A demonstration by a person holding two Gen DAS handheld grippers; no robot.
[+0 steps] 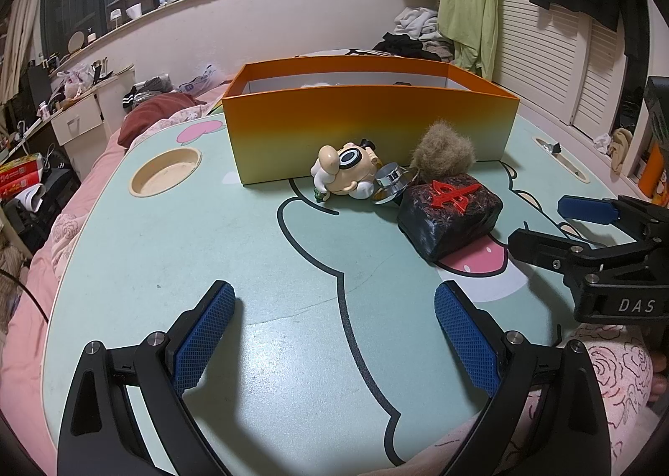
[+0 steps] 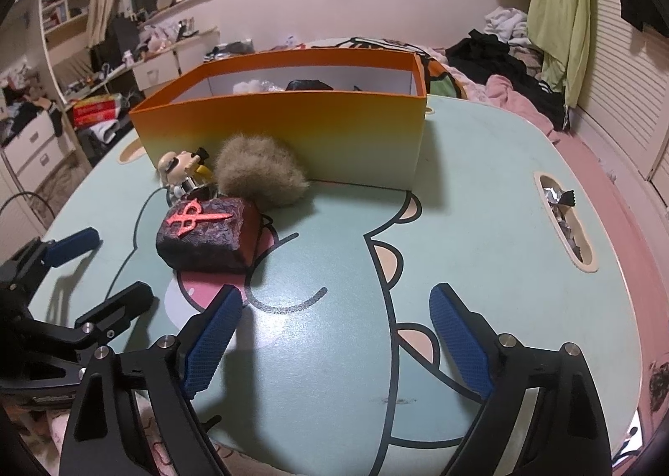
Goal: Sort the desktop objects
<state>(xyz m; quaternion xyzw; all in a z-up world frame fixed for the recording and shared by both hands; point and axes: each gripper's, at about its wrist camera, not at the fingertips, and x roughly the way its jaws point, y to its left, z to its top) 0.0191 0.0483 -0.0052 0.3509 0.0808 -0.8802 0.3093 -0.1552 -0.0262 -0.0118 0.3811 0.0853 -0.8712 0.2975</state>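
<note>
Holding pale and dark items, orange box point(image 2: 292, 133), foil scraps in table slot point(image 2: 562, 221), both grippers spread, empty.

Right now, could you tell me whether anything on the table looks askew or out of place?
Yes: the cartoon figurine lies toppled on its side against the orange box, and crumpled foil wrappers fill the table's slot.

fuzzy pompom point(image 2: 259, 171), glossy metal knob point(image 1: 389, 180)
</note>
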